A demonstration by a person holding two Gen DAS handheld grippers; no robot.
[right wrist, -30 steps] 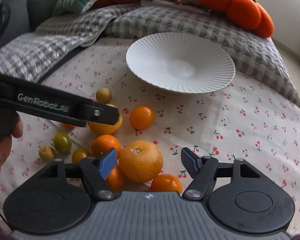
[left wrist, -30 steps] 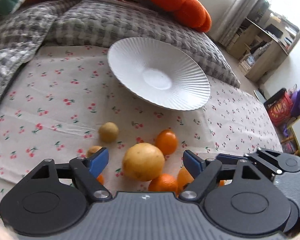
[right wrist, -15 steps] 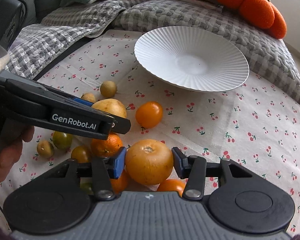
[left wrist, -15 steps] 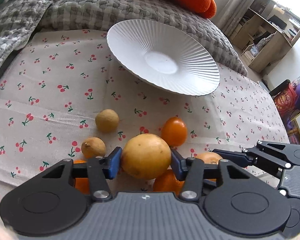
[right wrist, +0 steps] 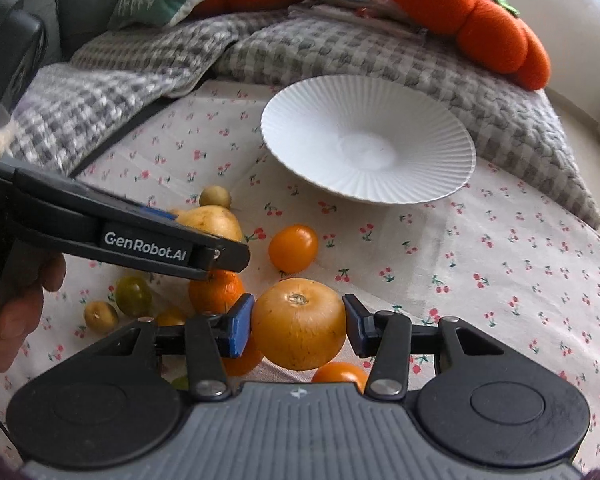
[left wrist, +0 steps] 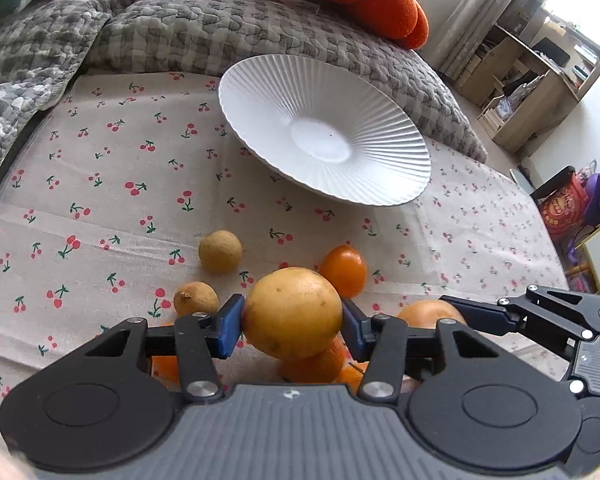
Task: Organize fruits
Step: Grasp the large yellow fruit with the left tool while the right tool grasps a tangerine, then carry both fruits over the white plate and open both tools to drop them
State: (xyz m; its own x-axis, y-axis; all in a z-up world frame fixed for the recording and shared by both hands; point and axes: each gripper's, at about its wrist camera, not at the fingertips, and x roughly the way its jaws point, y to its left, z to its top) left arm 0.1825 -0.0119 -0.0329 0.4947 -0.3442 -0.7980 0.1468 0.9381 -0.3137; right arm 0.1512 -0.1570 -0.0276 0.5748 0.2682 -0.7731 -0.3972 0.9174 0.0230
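A large round yellow fruit (left wrist: 292, 312) sits clamped between the blue pads of the left gripper (left wrist: 292, 322), which have just closed in on it; both pads press its sides. Just beside it, the right gripper (right wrist: 298, 326) has likewise just closed and is clamped on a round orange fruit with a dimpled stem end (right wrist: 299, 323). Both held fruits are low over the cherry-print cloth (left wrist: 100, 200), among the loose pile: a smooth orange tomato-like fruit (left wrist: 344, 270), two small tan round fruits (left wrist: 220, 251), a mandarin (right wrist: 216, 290) and small greenish ones (right wrist: 133, 295) near the person's hand (right wrist: 8, 312) on the left gripper's handle. Beyond the pile, well apart from both grippers, a white ribbed plate (left wrist: 380, 184) rests on the cloth with nothing in it. Behind it lies a grey checked quilt (left wrist: 220, 28) and an orange pumpkin-shaped cushion (right wrist: 480, 24).
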